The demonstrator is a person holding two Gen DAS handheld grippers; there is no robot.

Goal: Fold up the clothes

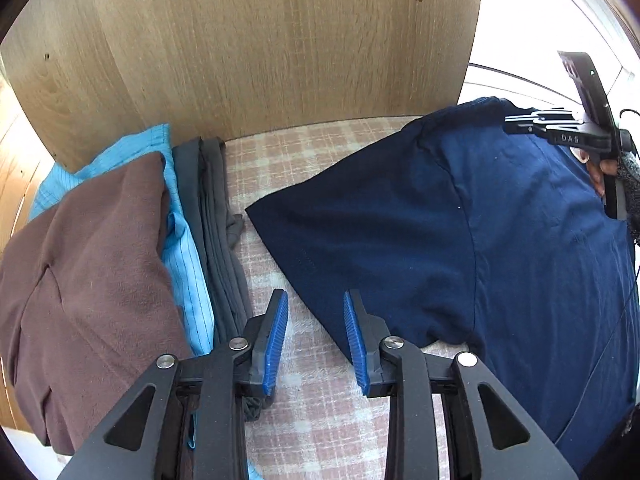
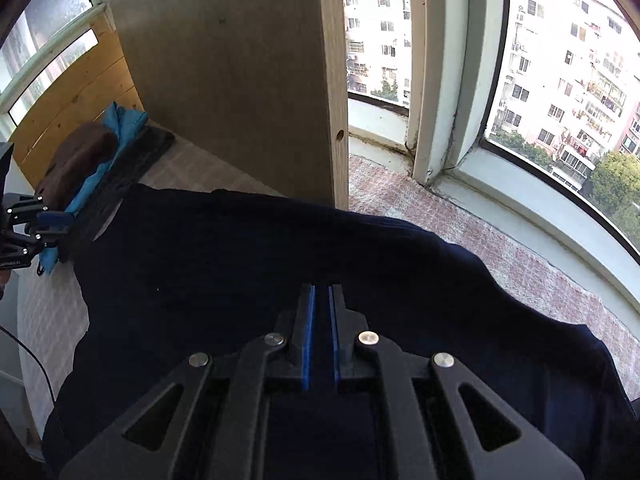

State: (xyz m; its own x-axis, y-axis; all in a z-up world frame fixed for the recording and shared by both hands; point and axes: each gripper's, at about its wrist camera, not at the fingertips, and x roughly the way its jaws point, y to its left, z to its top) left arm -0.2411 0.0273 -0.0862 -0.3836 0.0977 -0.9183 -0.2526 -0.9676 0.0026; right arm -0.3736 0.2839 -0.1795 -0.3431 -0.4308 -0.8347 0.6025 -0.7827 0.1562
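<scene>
Your left gripper (image 1: 316, 336) hangs over bare blanket (image 1: 316, 420), between a stack of folded clothes (image 1: 92, 264) on its left and the shirt (image 1: 500, 248) spread on its right. A board (image 1: 248, 40) stands behind both. Your right gripper (image 2: 322, 336) sits over the shirt, windows (image 2: 560, 80) beyond it.

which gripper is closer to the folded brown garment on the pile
Left. The left gripper hovers open just right of the folded brown garment. The right gripper is far across the navy blue t-shirt, nearly shut over it.
</scene>
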